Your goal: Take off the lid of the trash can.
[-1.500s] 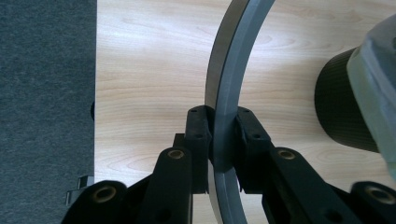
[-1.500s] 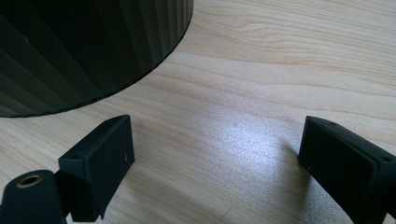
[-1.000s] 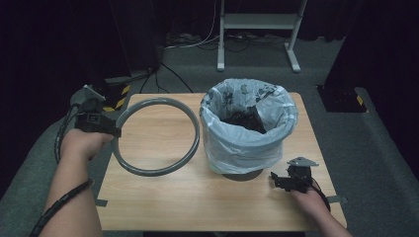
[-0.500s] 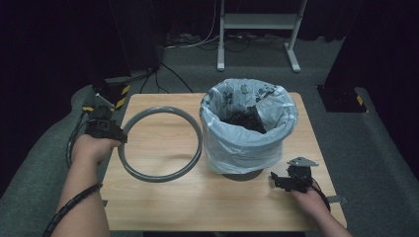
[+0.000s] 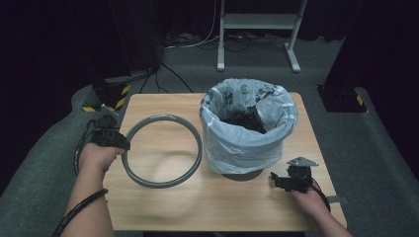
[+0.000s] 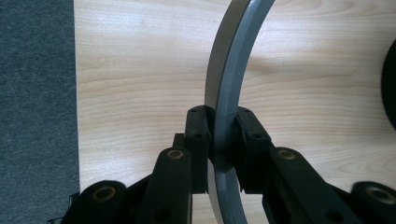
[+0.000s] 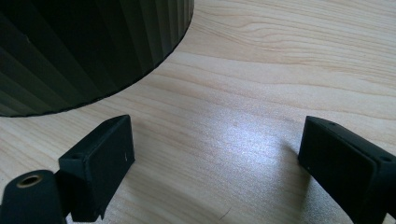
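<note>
From where I stand, the left gripper (image 5: 120,143) is clenched on the grey ring (image 5: 162,150) at its left edge, at the worktop's (image 5: 207,207) left side; whether the ring's far side rests on the wood is hard to make out. The right gripper (image 5: 280,180) (jaws spread wide, grasping nothing) sits beside the lined bin (image 5: 248,127), whose dark base (image 7: 88,46) is cut off.
</note>
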Motion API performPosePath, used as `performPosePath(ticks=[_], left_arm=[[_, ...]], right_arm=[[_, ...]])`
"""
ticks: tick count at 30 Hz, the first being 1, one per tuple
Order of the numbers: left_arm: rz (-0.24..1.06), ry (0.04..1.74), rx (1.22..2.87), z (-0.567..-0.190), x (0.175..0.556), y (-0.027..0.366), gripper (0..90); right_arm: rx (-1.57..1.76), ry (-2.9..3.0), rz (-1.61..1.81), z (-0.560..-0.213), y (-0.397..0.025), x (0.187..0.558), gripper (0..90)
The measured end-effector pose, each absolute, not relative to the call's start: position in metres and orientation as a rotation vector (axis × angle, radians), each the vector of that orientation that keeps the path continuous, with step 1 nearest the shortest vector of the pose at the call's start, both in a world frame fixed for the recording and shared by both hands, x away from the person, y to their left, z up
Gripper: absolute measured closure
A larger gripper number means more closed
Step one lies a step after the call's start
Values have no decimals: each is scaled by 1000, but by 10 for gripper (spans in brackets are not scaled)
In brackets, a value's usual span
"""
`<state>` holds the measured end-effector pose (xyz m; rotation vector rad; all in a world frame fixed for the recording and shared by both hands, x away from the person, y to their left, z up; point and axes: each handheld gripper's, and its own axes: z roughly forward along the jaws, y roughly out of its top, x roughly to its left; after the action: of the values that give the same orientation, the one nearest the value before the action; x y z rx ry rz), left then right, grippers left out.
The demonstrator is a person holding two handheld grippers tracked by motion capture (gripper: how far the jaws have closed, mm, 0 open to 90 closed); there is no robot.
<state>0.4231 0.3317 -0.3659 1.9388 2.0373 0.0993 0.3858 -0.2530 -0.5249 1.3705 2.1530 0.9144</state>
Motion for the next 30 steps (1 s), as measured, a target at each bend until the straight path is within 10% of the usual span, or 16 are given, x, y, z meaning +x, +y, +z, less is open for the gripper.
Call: performPosePath(ticks=[30], left_arm=[[11, 2020, 2032, -455, 406, 308, 768]], right_arm=[[1372, 2154, 915, -525, -253, 386, 101]])
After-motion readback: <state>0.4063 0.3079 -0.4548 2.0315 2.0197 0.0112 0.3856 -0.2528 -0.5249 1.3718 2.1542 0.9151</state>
